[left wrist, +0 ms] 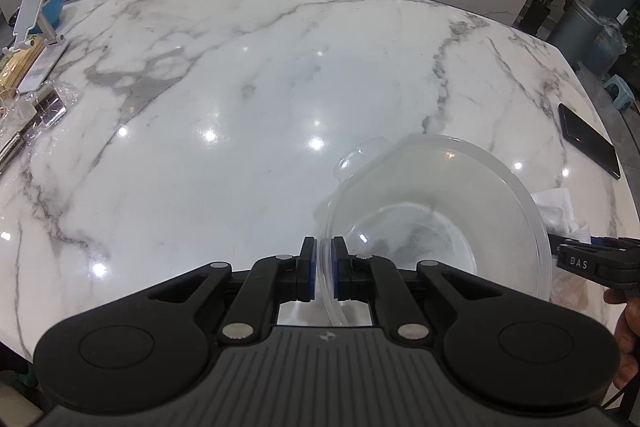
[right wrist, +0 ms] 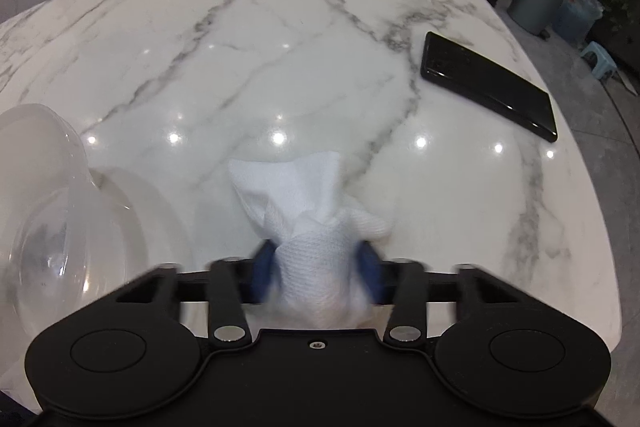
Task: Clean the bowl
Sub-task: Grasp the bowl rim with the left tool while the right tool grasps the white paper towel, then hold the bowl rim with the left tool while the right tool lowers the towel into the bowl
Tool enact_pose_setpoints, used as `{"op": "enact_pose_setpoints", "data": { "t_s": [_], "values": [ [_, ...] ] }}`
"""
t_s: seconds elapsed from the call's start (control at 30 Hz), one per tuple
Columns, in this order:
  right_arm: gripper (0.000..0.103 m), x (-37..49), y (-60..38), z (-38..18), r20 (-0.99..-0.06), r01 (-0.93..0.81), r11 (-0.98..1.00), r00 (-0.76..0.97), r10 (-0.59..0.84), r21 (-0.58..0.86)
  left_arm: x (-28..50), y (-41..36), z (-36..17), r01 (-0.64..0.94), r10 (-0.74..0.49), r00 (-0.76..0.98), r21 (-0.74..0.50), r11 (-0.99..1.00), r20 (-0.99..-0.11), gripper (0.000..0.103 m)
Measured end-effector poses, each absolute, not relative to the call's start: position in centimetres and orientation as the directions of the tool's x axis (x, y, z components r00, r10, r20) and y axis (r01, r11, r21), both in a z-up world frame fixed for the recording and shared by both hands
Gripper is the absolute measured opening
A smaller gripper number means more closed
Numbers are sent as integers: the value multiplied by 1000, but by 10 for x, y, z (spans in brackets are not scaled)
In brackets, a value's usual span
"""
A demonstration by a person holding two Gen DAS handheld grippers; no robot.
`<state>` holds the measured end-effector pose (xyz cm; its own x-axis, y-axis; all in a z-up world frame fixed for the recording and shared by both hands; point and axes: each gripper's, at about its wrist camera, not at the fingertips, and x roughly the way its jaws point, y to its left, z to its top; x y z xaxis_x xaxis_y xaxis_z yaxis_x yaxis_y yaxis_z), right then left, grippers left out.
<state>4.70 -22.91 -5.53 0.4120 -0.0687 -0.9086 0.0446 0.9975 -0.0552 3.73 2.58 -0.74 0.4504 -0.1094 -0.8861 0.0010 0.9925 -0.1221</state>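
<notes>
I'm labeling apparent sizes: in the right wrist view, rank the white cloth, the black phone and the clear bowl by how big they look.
1. clear bowl, though cut off by the frame edge.
2. white cloth, close to the camera in the right hand-held gripper, so enlarged.
3. black phone, farther away. Cloth and phone look nearly alike; that order is unsure.

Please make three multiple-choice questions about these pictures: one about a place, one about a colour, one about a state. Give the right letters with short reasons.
1. Where does the black phone lie?
A. inside the bowl
B. on the marble table, to the right of the cloth
C. on the floor

2. What colour is the cloth?
A. white
B. red
C. green

3. What does the left gripper do?
A. hangs open over the table
B. grips the phone
C. is shut on the rim of the clear bowl

Answers: 1 B, the right wrist view shows it flat on the marble table. 2 A, it is plainly white between the fingers of the right gripper. 3 C, the rim passes between its blue pads.
</notes>
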Motion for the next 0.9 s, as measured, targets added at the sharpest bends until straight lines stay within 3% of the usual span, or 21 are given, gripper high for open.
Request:
{"op": "enact_pose_setpoints", "data": {
  "t_s": [0.17,0.8,0.9],
  "values": [
    [12,42,-226,-48,-909,11,1000,416,-15,-11,38,25,-8,1,-104,452,-116,993,-886,6],
    [12,15,-129,32,-849,-374,917,432,303,137,37,25,-8,1,-103,451,-115,993,-887,6],
    [12,29,-122,22,-866,-408,902,390,313,142,37,26,-8,2,-106,449,-118,993,-887,6]
  ]
}}
